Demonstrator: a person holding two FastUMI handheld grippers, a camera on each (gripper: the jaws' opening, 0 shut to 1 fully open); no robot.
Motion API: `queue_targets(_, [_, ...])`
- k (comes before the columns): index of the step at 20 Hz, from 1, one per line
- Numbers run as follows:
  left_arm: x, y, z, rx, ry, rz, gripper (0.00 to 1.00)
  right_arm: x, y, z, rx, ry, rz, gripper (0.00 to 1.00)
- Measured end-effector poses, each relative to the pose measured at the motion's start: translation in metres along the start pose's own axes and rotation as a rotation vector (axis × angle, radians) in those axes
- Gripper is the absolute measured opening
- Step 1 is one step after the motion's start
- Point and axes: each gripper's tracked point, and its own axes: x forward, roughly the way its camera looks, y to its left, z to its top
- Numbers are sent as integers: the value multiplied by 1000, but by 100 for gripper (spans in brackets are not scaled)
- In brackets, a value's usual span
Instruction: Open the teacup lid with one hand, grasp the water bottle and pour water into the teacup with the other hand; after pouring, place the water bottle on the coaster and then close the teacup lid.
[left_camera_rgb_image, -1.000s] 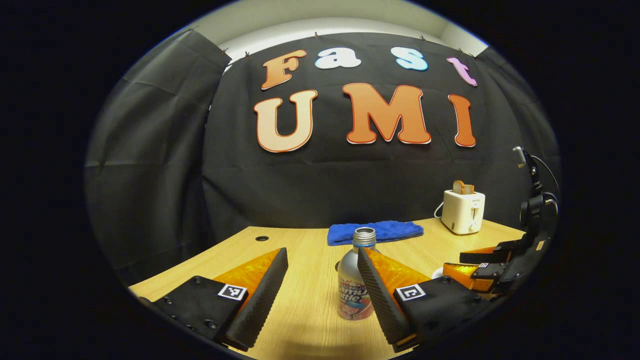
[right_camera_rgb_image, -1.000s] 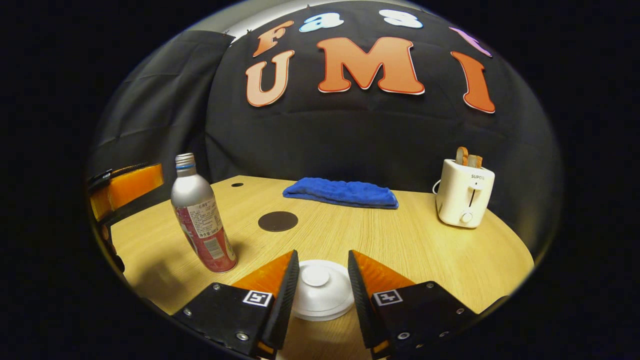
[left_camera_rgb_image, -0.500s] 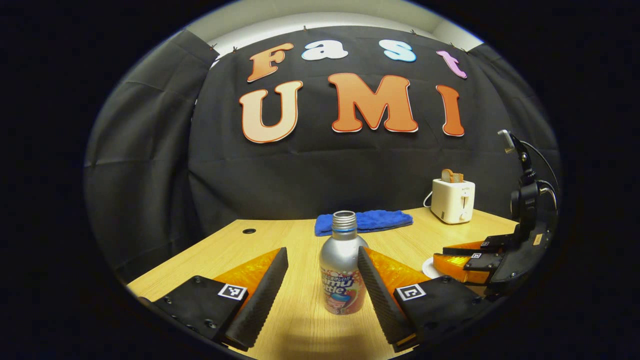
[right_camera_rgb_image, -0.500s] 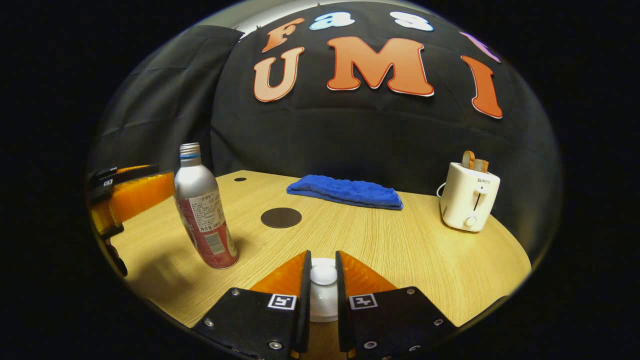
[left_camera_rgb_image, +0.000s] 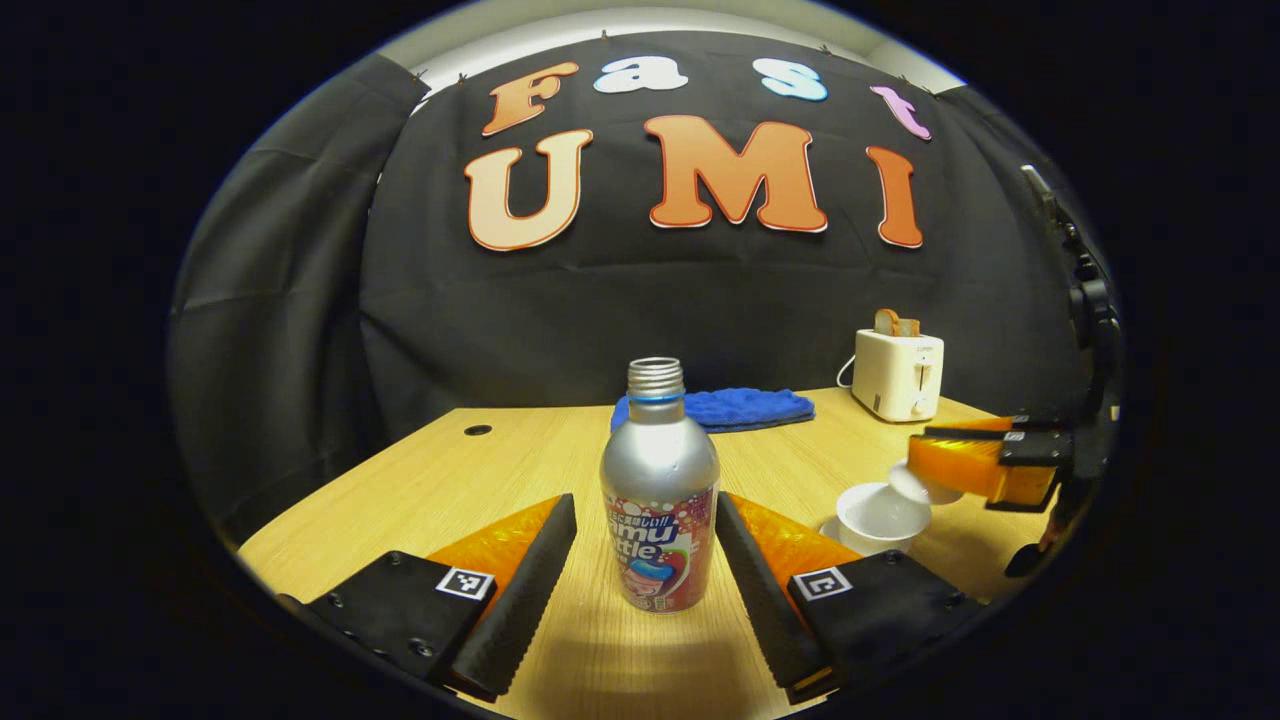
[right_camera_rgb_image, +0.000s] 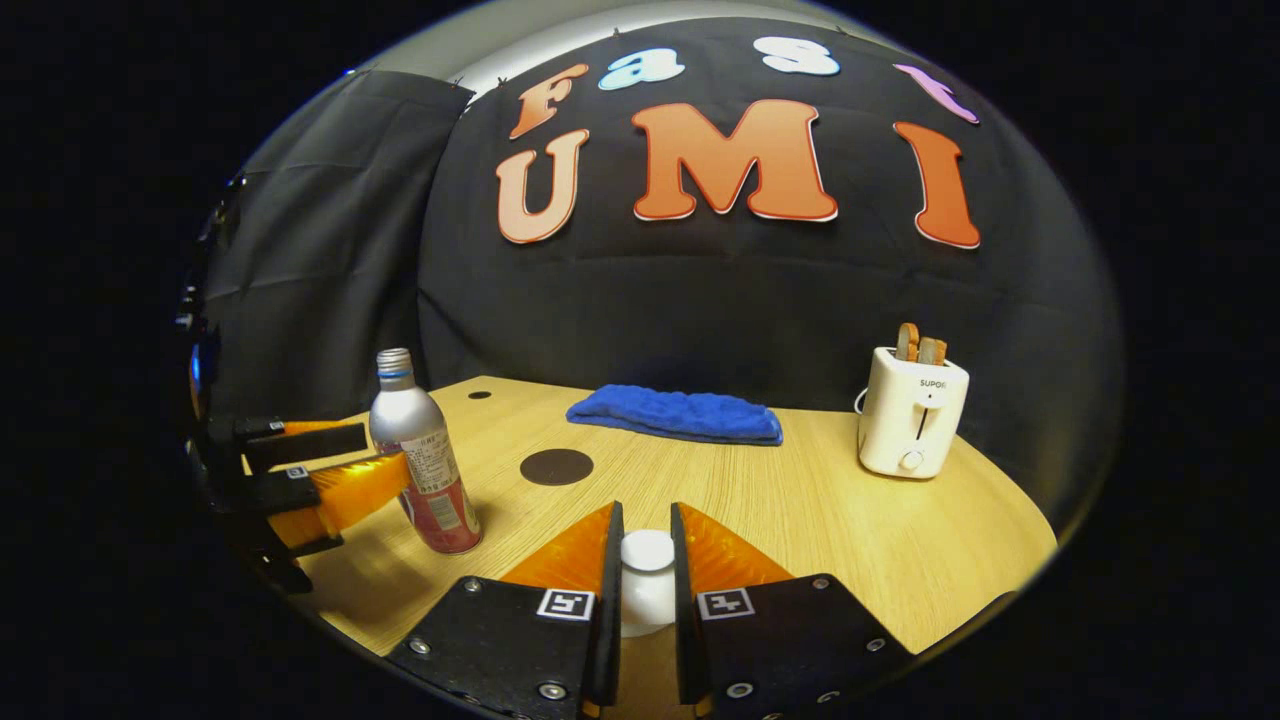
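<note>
Left gripper (left_camera_rgb_image: 645, 560) sits low in the bottom centre of the left gripper view, jaws spread wide, one finger (left_camera_rgb_image: 520, 590) at lower left, the other at lower right — neither pressing on anything, gap between them clear on both sides. In the right gripper view it shows at the left edge, level, pointing right toward frame centre. Right gripper (right_camera_rgb_image: 646, 590) at bottom centre of the right gripper view — jaws drawn in close, both fingers (right_camera_rgb_image: 600, 590) pinching a small white knob. In the left gripper view it shows at the right edge, held level, tips pointing left.
</note>
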Motion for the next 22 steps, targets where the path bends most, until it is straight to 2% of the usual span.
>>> queue_targets(2, [10, -2, -4, -6, 12, -10, 96, -9, -10, 2, 1, -11, -15, 23])
queue_targets(3, [14, -3, -8, -11, 15, -13, 91, -14, -14, 3, 1, -14, -24, 23])
queue_targets(7, [27, -11, -19, -38, 48, -45, 93, -28, -33, 7, 14, -34, -62, 23])
queue_targets(10, [36, -16, -21, -79, 49, -50, 93, -36, -41, 13, 17, -51, -88, 23])
queue_targets(12, [42, -14, -26, -60, 61, -38, 93, -41, -49, 15, 24, -60, -98, 23])
queue_targets(13, [46, -11, -24, -44, 58, -24, 85, -44, -53, 15, 25, -60, -102, 23])
queue_targets(15, [48, -9, -18, -27, 59, -9, 86, -47, -57, 15, 23, -65, -111, 23])
queue_targets(16, [47, -8, -16, 10, 67, 2, 85, -48, -60, 16, 21, -71, -114, 23])
queue_targets(17, [47, -4, -14, 62, 69, 18, 80, -50, -63, 18, 20, -76, -117, 23])
queue_targets(19, [46, 1, -3, 149, 51, 46, 84, -54, -68, 20, 20, -83, -124, 23])
queue_targets(21, [44, 7, 4, 254, 42, 88, 84, -56, -72, 20, 23, -88, -133, 23])
queue_targets(22, [44, 10, 10, 305, 40, 113, 80, -58, -75, 21, 25, -91, -137, 23])
